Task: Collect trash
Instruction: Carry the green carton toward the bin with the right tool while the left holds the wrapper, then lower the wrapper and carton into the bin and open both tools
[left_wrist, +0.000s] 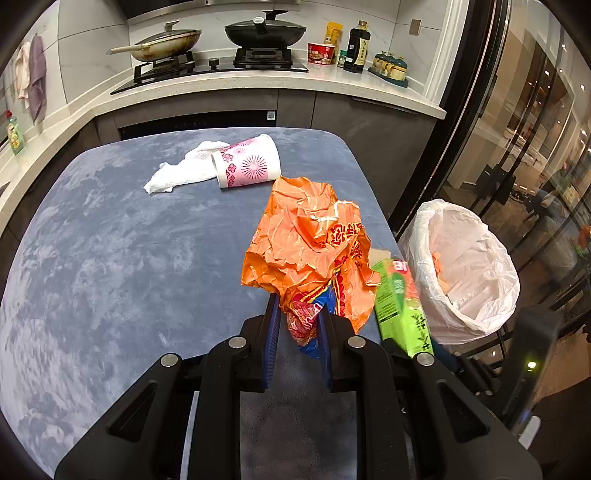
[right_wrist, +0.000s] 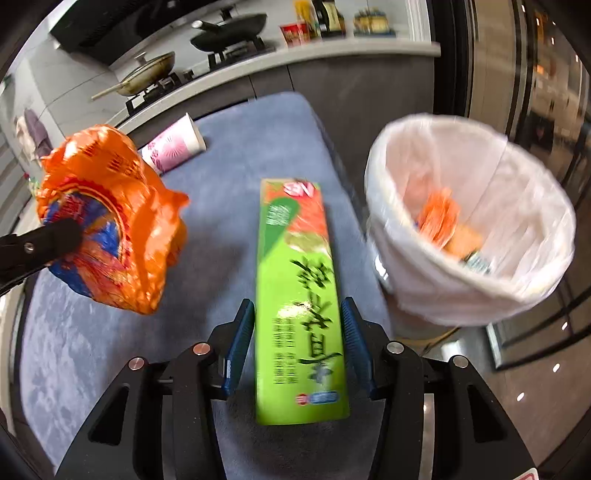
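My left gripper (left_wrist: 295, 325) pinched the crumpled orange plastic wrapper (left_wrist: 306, 240); my right gripper (right_wrist: 297, 343) clamped the long green cardboard box (right_wrist: 299, 295) over the blue table's right edge (right_wrist: 325, 147). Carrying step; next, I judged, release both above the white-lined bin (right_wrist: 517, 280).

Blue-grey table (left_wrist: 110, 258), carrying a tipped pink paper cup (left_wrist: 247, 162) touching a crumpled white tissue (left_wrist: 177, 173).
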